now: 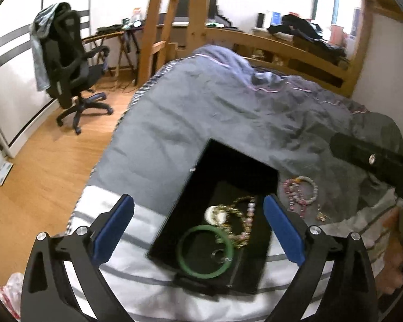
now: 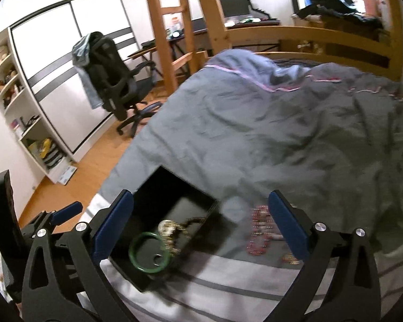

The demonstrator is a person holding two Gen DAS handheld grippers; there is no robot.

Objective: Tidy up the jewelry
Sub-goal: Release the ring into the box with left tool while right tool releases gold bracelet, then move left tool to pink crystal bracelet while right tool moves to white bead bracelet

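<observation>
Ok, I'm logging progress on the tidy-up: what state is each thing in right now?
Black box: open, lid up.
Green bangle: inside the box.
Gold bead strand: inside the box.
Pink bead bracelets: on the bed, outside the box.
Left claw: open, empty.
Right claw: open, empty.

No legible text anywhere.

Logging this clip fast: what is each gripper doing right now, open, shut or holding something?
Left gripper: open, holding nothing, above the black box.
Right gripper: open, holding nothing.
</observation>
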